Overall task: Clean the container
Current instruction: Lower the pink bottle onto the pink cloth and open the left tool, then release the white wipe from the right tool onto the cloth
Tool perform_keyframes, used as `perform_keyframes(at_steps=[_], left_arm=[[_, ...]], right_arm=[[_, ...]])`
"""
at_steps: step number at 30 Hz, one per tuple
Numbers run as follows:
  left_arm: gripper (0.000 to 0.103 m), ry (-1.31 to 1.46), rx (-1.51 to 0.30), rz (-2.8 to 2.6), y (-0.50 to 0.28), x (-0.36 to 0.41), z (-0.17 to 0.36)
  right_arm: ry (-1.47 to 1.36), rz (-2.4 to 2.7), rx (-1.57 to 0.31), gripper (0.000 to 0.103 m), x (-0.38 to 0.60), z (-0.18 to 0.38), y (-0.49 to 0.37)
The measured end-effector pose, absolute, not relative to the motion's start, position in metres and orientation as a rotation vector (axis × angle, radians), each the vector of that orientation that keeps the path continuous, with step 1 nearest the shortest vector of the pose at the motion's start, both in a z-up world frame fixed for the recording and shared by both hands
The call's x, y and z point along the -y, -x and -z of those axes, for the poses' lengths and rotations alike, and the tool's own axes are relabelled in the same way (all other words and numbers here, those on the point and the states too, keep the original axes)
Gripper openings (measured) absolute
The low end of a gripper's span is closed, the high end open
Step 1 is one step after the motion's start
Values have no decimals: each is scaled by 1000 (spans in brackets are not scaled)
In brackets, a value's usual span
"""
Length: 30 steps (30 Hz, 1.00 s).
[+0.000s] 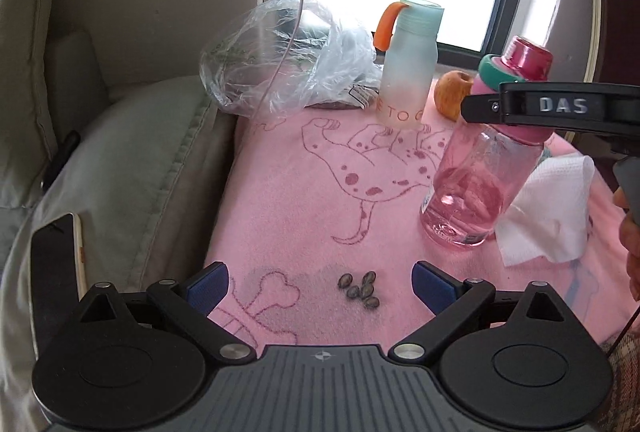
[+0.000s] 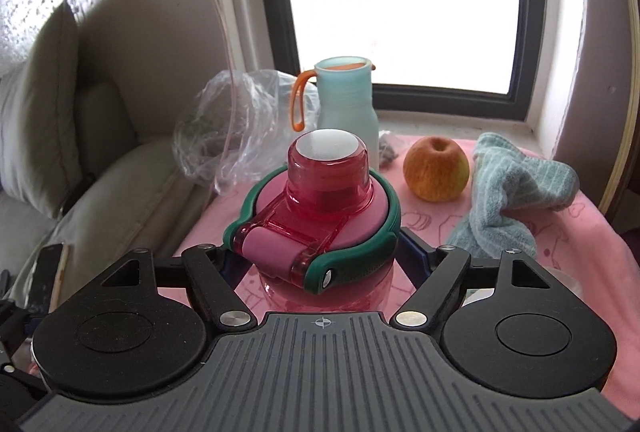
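A clear pink bottle (image 1: 476,188) with a pink cap and green carry ring (image 2: 320,200) stands upright on the pink dinosaur cloth (image 1: 300,200). My right gripper (image 2: 316,248) straddles it just under the cap; one black finger (image 1: 540,106) crosses its shoulder. A sliver of cloth shows beside each pad, so the jaws look open around the bottle. A crumpled white paper towel (image 1: 548,208) lies against the bottle's base. My left gripper (image 1: 318,268) stands open and empty low over the cloth's near edge, with several dark seeds (image 1: 360,290) just beyond it.
A frosted green bottle (image 1: 410,72) with an orange loop, an apple (image 2: 436,168) and a clear plastic bag (image 1: 280,60) stand at the back by the window. A blue-green towel (image 2: 516,200) lies at the right. A sofa cushion (image 1: 132,168) and a phone (image 1: 56,264) are at the left.
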<state>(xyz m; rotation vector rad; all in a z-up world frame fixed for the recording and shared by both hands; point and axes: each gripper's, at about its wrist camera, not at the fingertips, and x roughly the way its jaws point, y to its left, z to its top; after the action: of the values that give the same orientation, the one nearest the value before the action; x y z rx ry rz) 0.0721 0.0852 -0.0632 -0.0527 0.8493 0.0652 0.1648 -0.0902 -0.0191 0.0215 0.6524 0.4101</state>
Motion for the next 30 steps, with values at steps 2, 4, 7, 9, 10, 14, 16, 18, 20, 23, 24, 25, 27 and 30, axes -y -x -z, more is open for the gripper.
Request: perform_keyframes(at_steps=[2,4,7,9,10,14,16,18,20,23,24,25,27,30], left_arm=[[99,40,-851,-87,-71,-81,61],[99,25,-847,-98,-68,-76,58],[101,10,-842,-100,-61,-69,52],[101,13,-846,-102,-58,-64,47],[102,19,-850,-103,-55,-63,45],[102,49,-859,-110,-42,-58,34],[102,57,-858,-109,-34,-55,29],[102,67,-851,-101,-25,-52,23],[102,66,-836,-86,-17,-48,18],[102,65,-784,-54,-9,-55,14],[102,69,-744,-42,-7,-62,14],[102,59,-676,-48,-5,-73,15],[102,24,-509,-77,-1,-103,20],[102,-48,-359,-194,-12,-165,40]], right_arm=[[-27,-424,-630,90,93,18,-157],[-46,-429,-609,91,99,13,-146],[-98,-440,-596,93,116,2,-128],[-143,-431,-599,95,129,-4,-115],[-165,-422,-605,96,136,-8,-107],[-224,-355,-662,102,161,-20,-78],[-241,-313,-685,102,173,-25,-63],[-237,-281,-694,103,180,-31,-51],[-223,-250,-706,103,185,-36,-38],[-191,-233,-714,103,187,-37,-23],[-192,-235,-708,103,188,-37,-19],[-203,-237,-697,103,189,-36,-14],[-247,-253,-663,103,195,-34,-9],[-321,-277,-616,103,204,-32,-4]])
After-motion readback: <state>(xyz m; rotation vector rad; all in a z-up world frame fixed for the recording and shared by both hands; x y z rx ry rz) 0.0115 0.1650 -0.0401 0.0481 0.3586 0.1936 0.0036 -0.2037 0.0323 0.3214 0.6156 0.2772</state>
